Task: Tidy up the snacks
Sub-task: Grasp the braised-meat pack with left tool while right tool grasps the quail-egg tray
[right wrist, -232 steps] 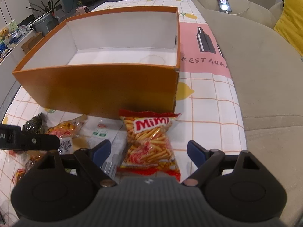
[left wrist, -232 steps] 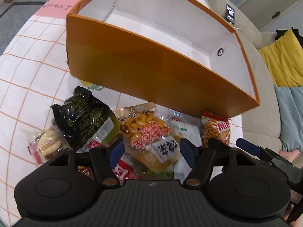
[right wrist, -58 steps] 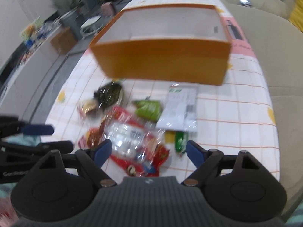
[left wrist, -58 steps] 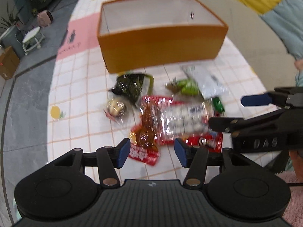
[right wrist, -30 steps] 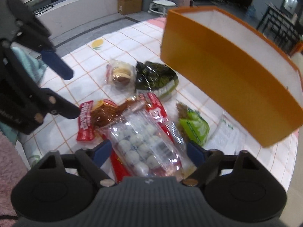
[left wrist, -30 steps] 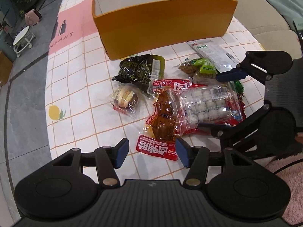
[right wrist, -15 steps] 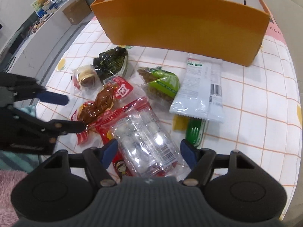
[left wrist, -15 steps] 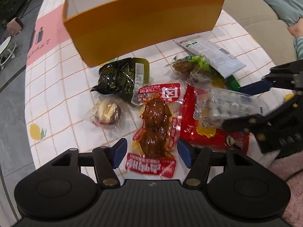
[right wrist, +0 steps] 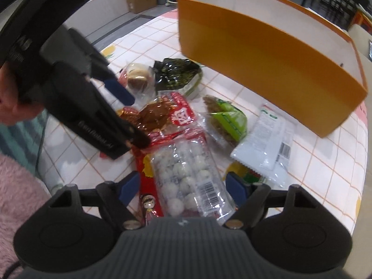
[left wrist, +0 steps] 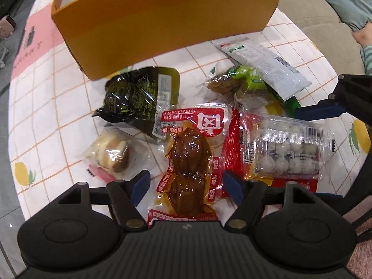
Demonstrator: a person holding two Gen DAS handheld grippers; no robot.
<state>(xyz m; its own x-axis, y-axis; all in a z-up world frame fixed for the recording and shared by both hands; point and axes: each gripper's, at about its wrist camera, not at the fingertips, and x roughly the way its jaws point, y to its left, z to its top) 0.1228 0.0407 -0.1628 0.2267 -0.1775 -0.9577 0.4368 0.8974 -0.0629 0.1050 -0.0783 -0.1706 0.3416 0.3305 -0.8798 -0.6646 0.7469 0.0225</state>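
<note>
Left tongs spread wide, just been opening, straddling the braised-meat pack; right tongs released around the clear ball-snack bag, its near end hidden beneath them.

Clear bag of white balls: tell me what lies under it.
The clear bag of white balls lies on a flat red snack packet printed with a cartoon girl. Most of that packet is covered, so its contents cannot be seen.

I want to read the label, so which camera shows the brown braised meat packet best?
The left wrist view: the brown meat packet lies whole and unblocked between the open left gripper's fingers. In the right wrist view that gripper's body covers part of the packet, which is smaller and blurred there.
</note>
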